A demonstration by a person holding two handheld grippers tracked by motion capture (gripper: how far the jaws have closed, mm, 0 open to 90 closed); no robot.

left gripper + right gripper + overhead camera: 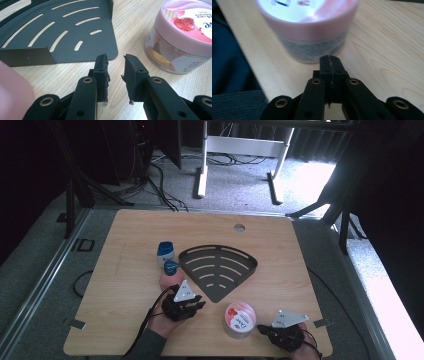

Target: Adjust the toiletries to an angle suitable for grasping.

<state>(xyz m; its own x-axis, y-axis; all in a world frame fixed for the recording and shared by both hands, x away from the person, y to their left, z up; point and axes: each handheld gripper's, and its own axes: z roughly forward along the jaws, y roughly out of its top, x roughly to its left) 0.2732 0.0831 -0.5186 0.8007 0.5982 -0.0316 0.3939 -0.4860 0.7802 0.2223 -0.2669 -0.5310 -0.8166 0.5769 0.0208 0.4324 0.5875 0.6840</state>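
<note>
High view: one black rack [218,270], one pink tub [240,319], two bottles [166,251].

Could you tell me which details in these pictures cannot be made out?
- Pink object: cut off by the left gripper view's edge and blurred; its kind is unclear.
- Pink-lidded jar: label blurred and glared out in the right gripper view, top cut off.
- Blue-capped bottles: too small in the high view to read.

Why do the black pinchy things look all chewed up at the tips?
On the left gripper, the fingertips look frayed: ragged, crumbly edges with bits hanging off. That looks like wear. The pink-lidded jar and black slotted tray sit normally.
</note>
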